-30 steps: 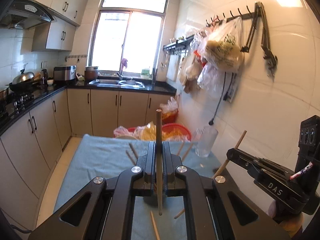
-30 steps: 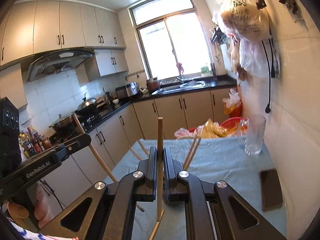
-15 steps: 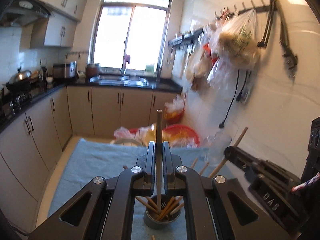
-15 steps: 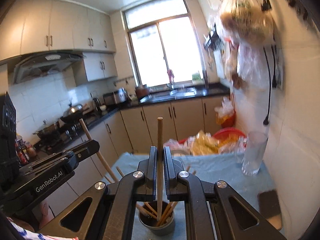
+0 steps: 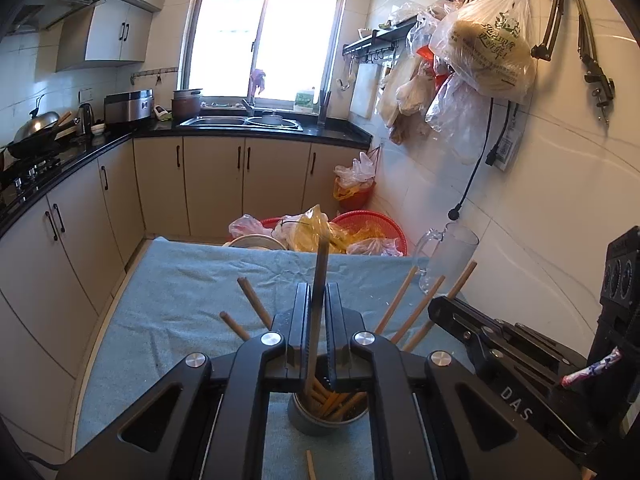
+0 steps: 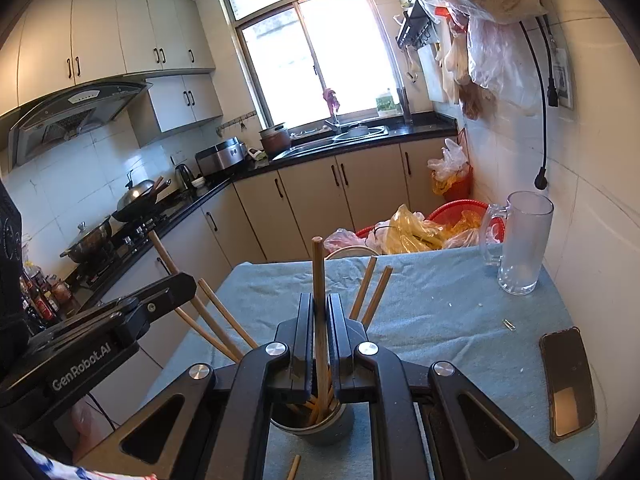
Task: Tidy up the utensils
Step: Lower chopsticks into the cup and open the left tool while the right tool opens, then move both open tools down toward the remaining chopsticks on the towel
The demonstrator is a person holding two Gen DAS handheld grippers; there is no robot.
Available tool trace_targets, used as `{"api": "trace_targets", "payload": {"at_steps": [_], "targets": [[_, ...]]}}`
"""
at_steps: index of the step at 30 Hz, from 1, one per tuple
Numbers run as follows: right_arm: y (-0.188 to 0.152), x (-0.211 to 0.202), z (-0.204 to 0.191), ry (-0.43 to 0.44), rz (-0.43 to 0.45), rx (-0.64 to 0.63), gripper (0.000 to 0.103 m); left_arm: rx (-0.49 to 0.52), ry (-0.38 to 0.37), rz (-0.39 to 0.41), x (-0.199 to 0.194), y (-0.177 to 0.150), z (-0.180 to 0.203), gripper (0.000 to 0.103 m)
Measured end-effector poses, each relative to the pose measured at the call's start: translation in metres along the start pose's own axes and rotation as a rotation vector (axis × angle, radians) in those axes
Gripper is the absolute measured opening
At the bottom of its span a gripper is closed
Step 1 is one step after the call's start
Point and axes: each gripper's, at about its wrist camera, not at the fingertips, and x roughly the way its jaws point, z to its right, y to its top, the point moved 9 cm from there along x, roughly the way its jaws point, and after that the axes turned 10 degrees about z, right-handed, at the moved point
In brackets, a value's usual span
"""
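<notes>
Both grippers hang over a grey cup (image 5: 320, 420) that holds several wooden chopsticks leaning outward. My left gripper (image 5: 318, 294) is shut on one upright chopstick (image 5: 320, 264), whose lower end reaches down into the cup. My right gripper (image 6: 319, 302) is shut on another upright chopstick (image 6: 318, 268), and its tip also sits inside the cup (image 6: 320, 430). The two grippers stand side by side: the right one shows at the right edge of the left wrist view, the left one at the left edge of the right wrist view.
A blue cloth (image 6: 440, 300) covers the table. On it lie a loose chopstick (image 5: 310, 465) near the cup, a glass mug (image 6: 520, 248) at the far right and a phone (image 6: 568, 380) at the right edge. A red basket (image 5: 372, 220) of bags sits beyond the far edge.
Both grippers sank and moved forward with their chopsticks. The cup came into view beneath them, and the chopsticks' lower ends went down into it.
</notes>
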Motion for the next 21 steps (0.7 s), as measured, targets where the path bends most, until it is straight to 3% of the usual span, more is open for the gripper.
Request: {"api": "trace_targets", "payload": {"at_steps": [2,4,6,21], "targets": [[0.000,-0.001,0.000,-0.006,0.001,0.001,0.015,0.004,0.009,0.007,-0.005,0.000,-0.001,0.012],[0.001,-0.003,0.001,-0.008,0.007,0.009,0.029,0.002,0.015,0.014,-0.012,0.000,-0.001,0.034],[0.003,-0.006,0.001,-0.009,0.014,0.014,0.032,-0.007,0.020,0.027,-0.019,0.001,-0.003,0.041],[0.003,-0.062,0.002,-0.026,0.049,0.029,0.049,0.048,0.062,0.078,-0.087,-0.009,0.002,0.063]]}}
